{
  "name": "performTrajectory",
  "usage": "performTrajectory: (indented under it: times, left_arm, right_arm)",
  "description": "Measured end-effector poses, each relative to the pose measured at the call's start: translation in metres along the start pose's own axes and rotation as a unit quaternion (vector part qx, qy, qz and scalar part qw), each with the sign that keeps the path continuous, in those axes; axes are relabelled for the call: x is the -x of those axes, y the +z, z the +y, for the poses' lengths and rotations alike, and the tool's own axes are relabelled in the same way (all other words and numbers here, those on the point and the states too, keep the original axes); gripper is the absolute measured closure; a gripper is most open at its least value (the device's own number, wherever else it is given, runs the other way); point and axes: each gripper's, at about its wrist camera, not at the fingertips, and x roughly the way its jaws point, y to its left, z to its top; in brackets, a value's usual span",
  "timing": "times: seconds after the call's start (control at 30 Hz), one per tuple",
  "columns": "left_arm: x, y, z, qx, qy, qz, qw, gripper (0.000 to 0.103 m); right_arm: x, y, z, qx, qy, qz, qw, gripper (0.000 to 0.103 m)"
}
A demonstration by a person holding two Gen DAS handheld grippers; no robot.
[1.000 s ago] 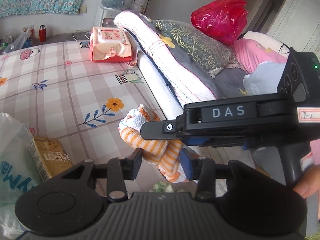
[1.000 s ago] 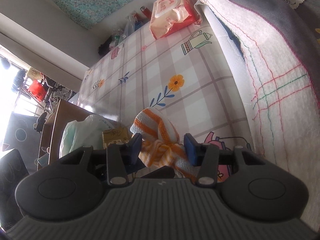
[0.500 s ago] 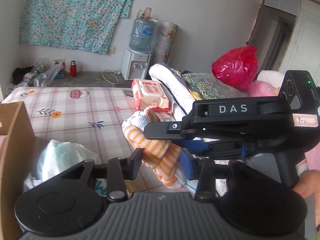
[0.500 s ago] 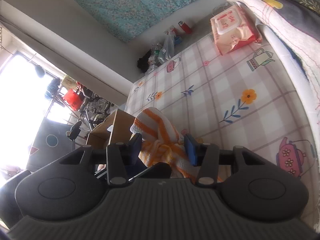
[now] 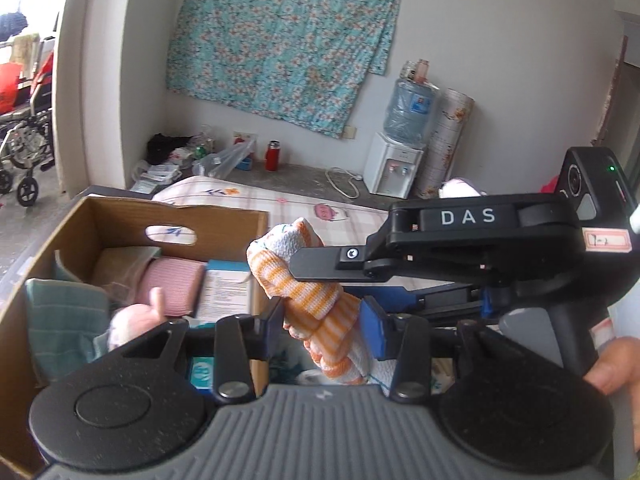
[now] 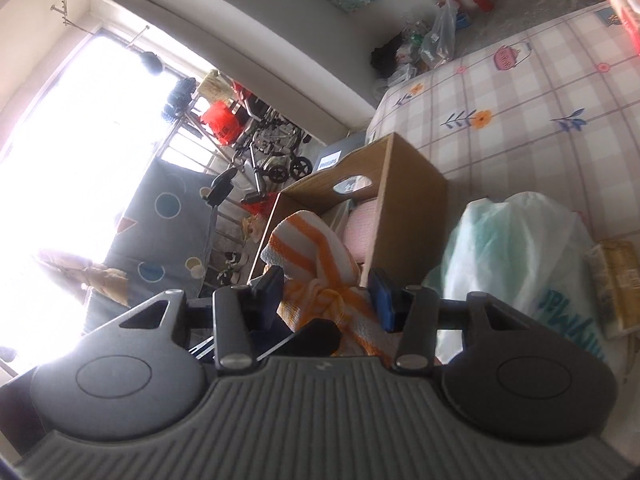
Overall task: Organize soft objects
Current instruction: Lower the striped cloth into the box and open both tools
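Both grippers hold one orange-and-white striped cloth (image 5: 308,280) in the air. My left gripper (image 5: 326,322) is shut on its lower part. My right gripper (image 6: 328,294) is shut on the same cloth (image 6: 308,248); its black body crosses the left wrist view from the right. An open cardboard box (image 5: 120,216) sits just left of and below the cloth; it also shows in the right wrist view (image 6: 408,196). Inside the box are a pink folded cloth (image 5: 170,286), a teal cloth (image 5: 64,320) and a pale pink soft toy (image 5: 136,320).
A bed with a checked floral sheet (image 6: 520,100) lies behind the box. A white plastic bag (image 6: 512,248) and a yellow carton (image 6: 620,280) lie beside the box. A water dispenser (image 5: 394,168) and a red flask (image 5: 272,155) stand by the far wall.
Both grippers have carried the striped cloth up off the bed and leftward to the cardboard box, which has come into view. Both grips are unchanged.
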Motion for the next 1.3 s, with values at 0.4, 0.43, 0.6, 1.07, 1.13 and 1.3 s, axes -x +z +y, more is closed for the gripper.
performTrajectory:
  times: [0.4, 0.43, 0.6, 1.07, 1.13, 1.3]
  left_arm:
    - [0.0, -0.01, 0.136, 0.078, 0.109, 0.089, 0.987, 0.061]
    - [-0.003, -0.011, 0.143, 0.08, 0.115, 0.097, 0.9854, 0.061]
    - [-0.012, -0.024, 0.17, 0.07, 0.141, 0.138, 0.9778, 0.063]
    - [0.0, -0.048, 0.189, 0.041, 0.161, 0.163, 0.9726, 0.053]
    - [0.003, -0.048, 0.19, 0.04, 0.161, 0.159, 0.9732, 0.053]
    - [0.008, -0.047, 0.189, 0.047, 0.159, 0.151, 0.9746, 0.052]
  right_arm:
    - [-0.167, -0.044, 0.085, 0.008, 0.03, 0.162, 0.986, 0.057]
    - [-0.176, -0.048, 0.085, 0.002, 0.028, 0.171, 0.985, 0.057]
    - [-0.227, -0.07, 0.077, -0.034, 0.018, 0.22, 0.975, 0.057]
    - [-0.305, -0.11, 0.061, -0.072, -0.014, 0.317, 0.945, 0.056]
    - [-0.306, -0.111, 0.063, -0.066, -0.02, 0.324, 0.943, 0.056]
    - [-0.3, -0.103, 0.066, -0.07, -0.021, 0.312, 0.947, 0.055]
